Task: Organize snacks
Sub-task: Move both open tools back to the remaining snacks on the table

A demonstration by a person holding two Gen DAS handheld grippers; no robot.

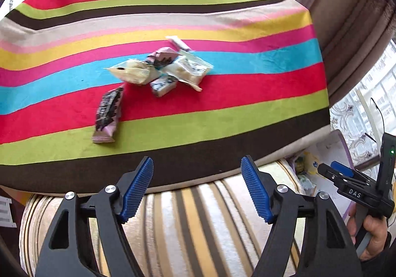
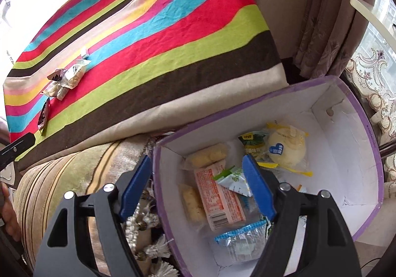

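right wrist view: right gripper (image 2: 196, 186) jaws spread, empty, over purple-rimmed white cardboard box (image 2: 351, 128); left gripper (image 1: 196, 189) likewise, loose wrapped snacks (image 1: 158, 71) at twelve o'clock.

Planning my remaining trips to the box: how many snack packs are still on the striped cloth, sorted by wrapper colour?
Dark-and-pink wrappers: 2
White or cream wrappers: 4 (they overlap, so more may be hidden)
Total: 6
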